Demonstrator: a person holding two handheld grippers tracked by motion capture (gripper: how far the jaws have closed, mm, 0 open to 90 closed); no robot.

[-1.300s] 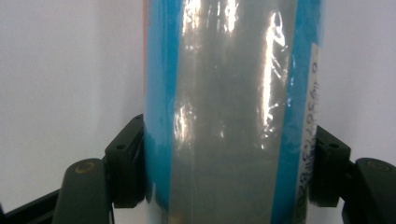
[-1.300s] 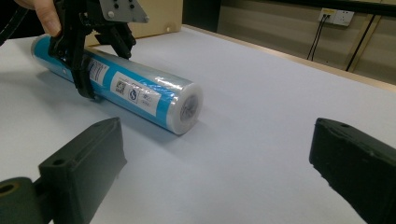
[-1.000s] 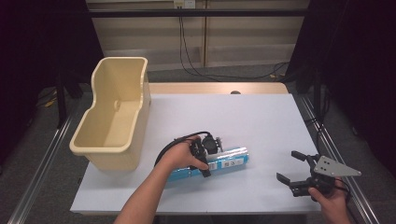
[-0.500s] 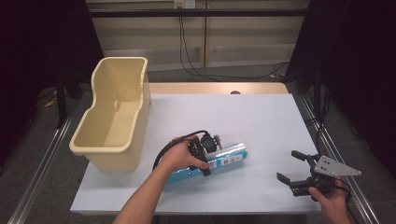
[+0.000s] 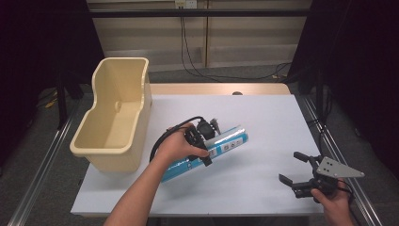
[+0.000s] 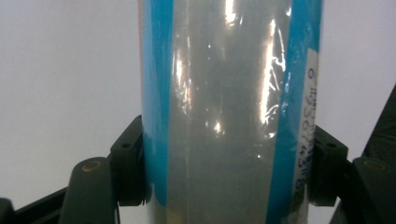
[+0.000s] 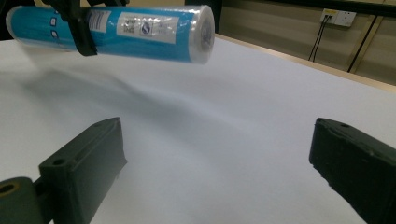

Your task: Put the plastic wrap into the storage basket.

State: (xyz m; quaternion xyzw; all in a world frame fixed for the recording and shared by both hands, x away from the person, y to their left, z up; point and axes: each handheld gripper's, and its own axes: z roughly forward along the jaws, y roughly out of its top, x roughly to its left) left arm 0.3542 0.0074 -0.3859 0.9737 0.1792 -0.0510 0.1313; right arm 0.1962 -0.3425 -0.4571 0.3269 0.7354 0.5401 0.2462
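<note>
Blue roll (image 5: 207, 150) wrapped in clear shiny film, long cylinder, held by the left gripper (image 5: 203, 141) over the middle of the white table (image 5: 263, 122), just right of the beige bin (image 5: 117, 117). Roll lies slanted in the high view: near-left end low by the person's forearm, far-right end higher toward table centre. White label patches with small print and icons along the side. In the right gripper view the roll (image 7: 112, 30) is off the table surface with a soft shadow under it; flat round end face is pale, film crinkled over it, blue body, white sticker with a blue round logo. In the left gripper view the roll (image 6: 231, 112) fills the gap between both black jaws, pads pressed on its two blue sides, a clear greyish band down the middle, glare streaks, black print on the right edge. Left jaws clamped on the roll.

Right gripper (image 5: 301, 176) sits at the near-right corner of the table, jaws spread wide, nothing between them, well apart from the roll.
</note>
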